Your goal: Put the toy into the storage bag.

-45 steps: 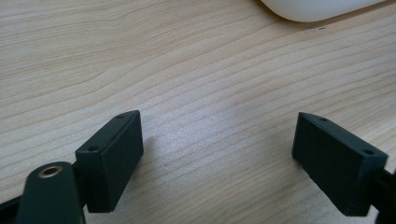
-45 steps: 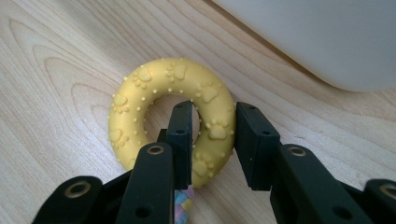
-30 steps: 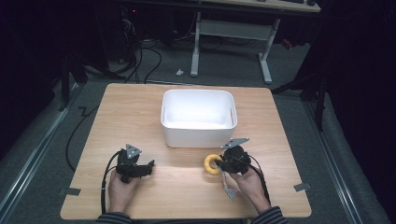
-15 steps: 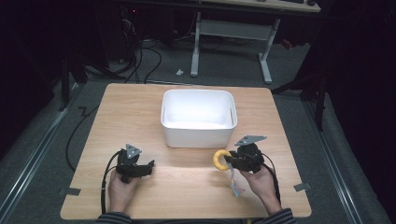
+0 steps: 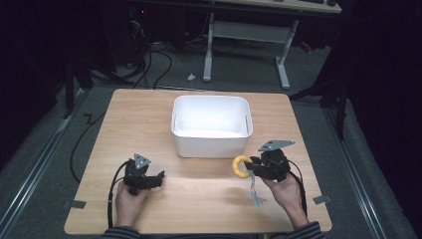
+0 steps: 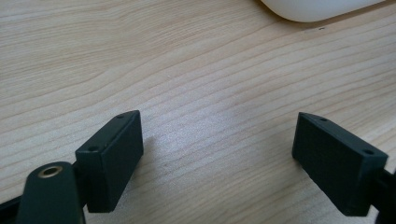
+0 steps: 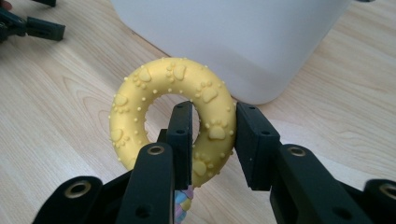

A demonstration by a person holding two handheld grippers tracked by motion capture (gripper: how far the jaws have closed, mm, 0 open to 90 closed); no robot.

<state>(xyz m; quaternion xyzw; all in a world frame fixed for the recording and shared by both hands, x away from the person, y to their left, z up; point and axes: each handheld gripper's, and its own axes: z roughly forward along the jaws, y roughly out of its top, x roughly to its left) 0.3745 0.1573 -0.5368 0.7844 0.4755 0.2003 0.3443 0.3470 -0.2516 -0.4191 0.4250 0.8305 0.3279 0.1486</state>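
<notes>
Left hand (image 5: 130, 203) low on the wooden table (image 5: 199, 199), wrapped around the left gripper (image 5: 152, 178). Jaws wide apart, nothing between them, only bare wood grain in the left gripper view. Gripper pointing right and slightly away, resting on or just above the tabletop; contact not clear. Cable looping from it back toward the near-left table edge.

Farther back at the middle, a white plastic bin (image 5: 210, 148), rectangular, long axis running left to right, open top up, interior apparently empty. Rounded corner of the same bin (image 6: 322, 7) at the upper edge of the left gripper view.

Just right of the bin's near right corner, a yellow rubber ring toy (image 5: 241, 166), studded with paw prints and small bumps. Ring (image 7: 175, 116) standing on edge, its hole facing roughly toward the right gripper's camera, lifted clear of the table, close to the bin wall (image 7: 224, 42) but apart from it. Pastel braided cord (image 5: 255, 191) hanging from the ring's lower side, long axis near vertical.

Right gripper (image 7: 212, 140) closed on the ring's right-hand band, one jaw through the hole, the other outside. Right hand (image 5: 286, 196) behind it, near the table's right edge.
</notes>
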